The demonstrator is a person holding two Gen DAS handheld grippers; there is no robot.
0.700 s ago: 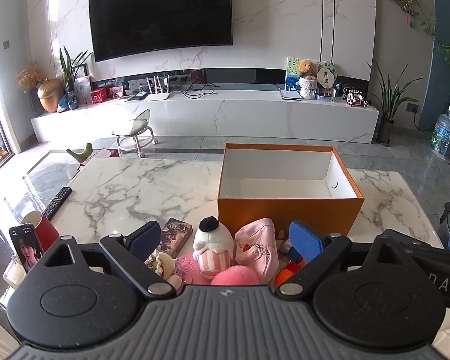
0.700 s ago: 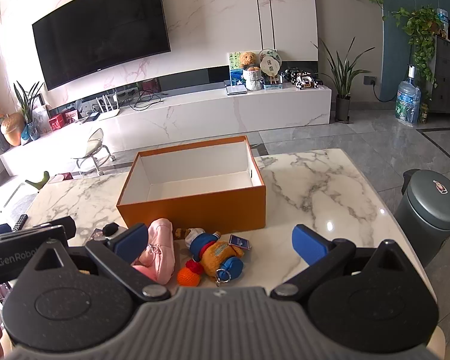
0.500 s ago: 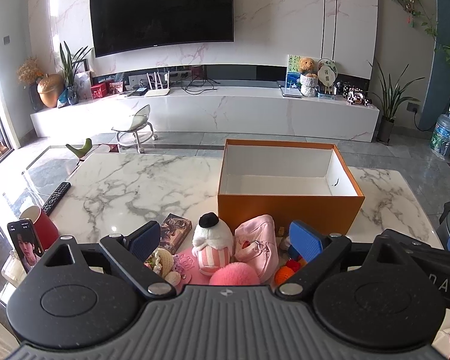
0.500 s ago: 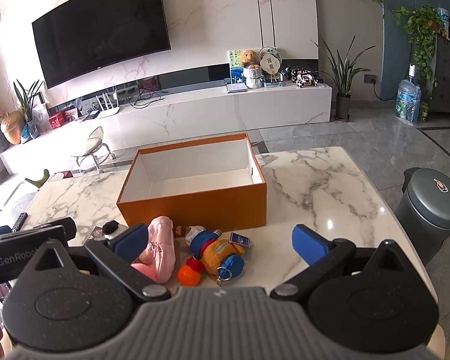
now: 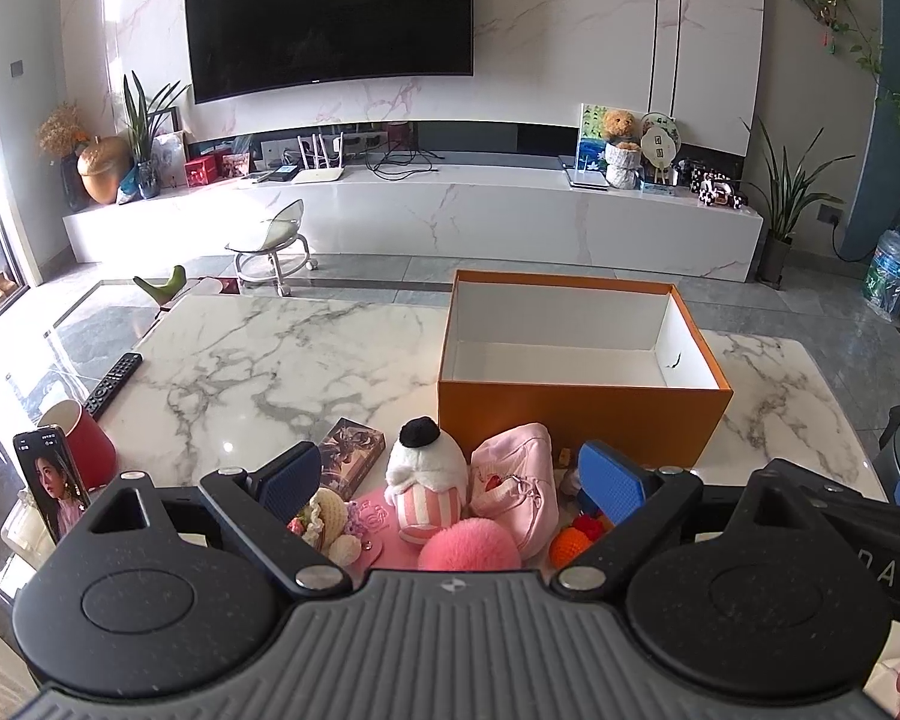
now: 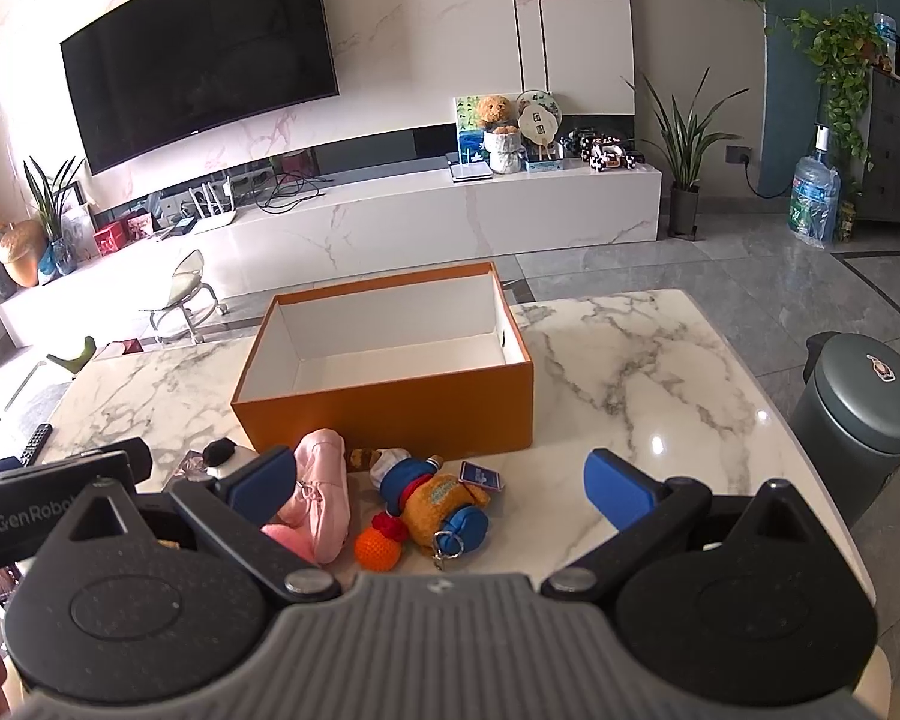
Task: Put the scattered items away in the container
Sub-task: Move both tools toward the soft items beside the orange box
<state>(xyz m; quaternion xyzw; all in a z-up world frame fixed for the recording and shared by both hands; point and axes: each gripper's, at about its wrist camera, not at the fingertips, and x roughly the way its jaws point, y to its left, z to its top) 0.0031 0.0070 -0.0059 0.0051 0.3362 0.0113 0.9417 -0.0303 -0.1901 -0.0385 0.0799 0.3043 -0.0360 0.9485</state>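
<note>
An empty orange box [image 5: 576,414] [image 6: 390,417] with a white inside stands on the marble table [image 5: 258,372]. In front of it lie a white and pink striped plush [image 5: 429,480], a pink shoe [image 5: 519,486] [image 6: 324,480], a pink pompom [image 5: 468,549], a crocheted flower bunch [image 5: 330,519], a small patterned box [image 5: 351,456] and an orange and blue doll [image 6: 438,501] with an orange ball [image 6: 378,549]. My left gripper [image 5: 450,480] hangs open above the plush and shoe. My right gripper [image 6: 438,480] is open over the doll. Neither touches anything.
A red cup [image 5: 87,441], a phone [image 5: 51,480] and a remote [image 5: 111,381] sit at the table's left edge. A grey bin [image 6: 864,414] stands on the floor to the right. Behind the table are a stool [image 5: 273,240] and a long TV bench [image 5: 450,216].
Both views have tipped down a little, so the toys show more fully between the fingers. Nothing on the table has moved, and both grippers stay open.
</note>
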